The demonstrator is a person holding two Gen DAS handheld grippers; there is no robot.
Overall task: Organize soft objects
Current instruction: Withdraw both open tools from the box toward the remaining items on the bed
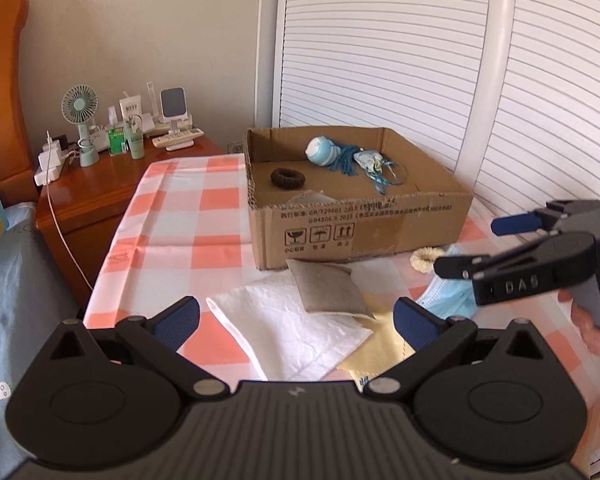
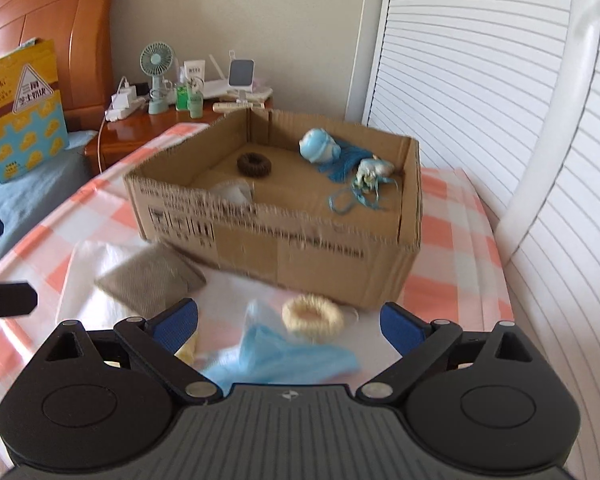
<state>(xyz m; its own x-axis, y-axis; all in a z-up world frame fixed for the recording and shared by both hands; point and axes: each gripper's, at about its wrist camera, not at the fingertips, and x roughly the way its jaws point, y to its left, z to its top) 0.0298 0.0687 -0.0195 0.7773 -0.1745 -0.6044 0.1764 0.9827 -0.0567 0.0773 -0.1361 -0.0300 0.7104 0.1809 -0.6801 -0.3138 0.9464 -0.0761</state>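
A: Left gripper [image 1: 296, 318]?
B: Jaws wide apart, nothing between, hovering over a white towel [image 1: 288, 332] and a grey pouch [image 1: 326, 290] lying on it.

A: Right gripper [image 2: 290, 326]?
B: Jaws spread wide too, gripping nothing. Poised above a blue face mask [image 2: 284, 356] and a cream hair ring [image 2: 313, 316] on the checked cloth [image 2: 452, 240].

A: And the cardboard box [image 2: 308, 248]?
B: Standing on that cloth, just behind the hair ring. Inside: a dark hair ring [image 2: 254, 164], a blue-and-white tasselled toy [image 2: 320, 148], a small sachet with ribbons [image 2: 374, 170].
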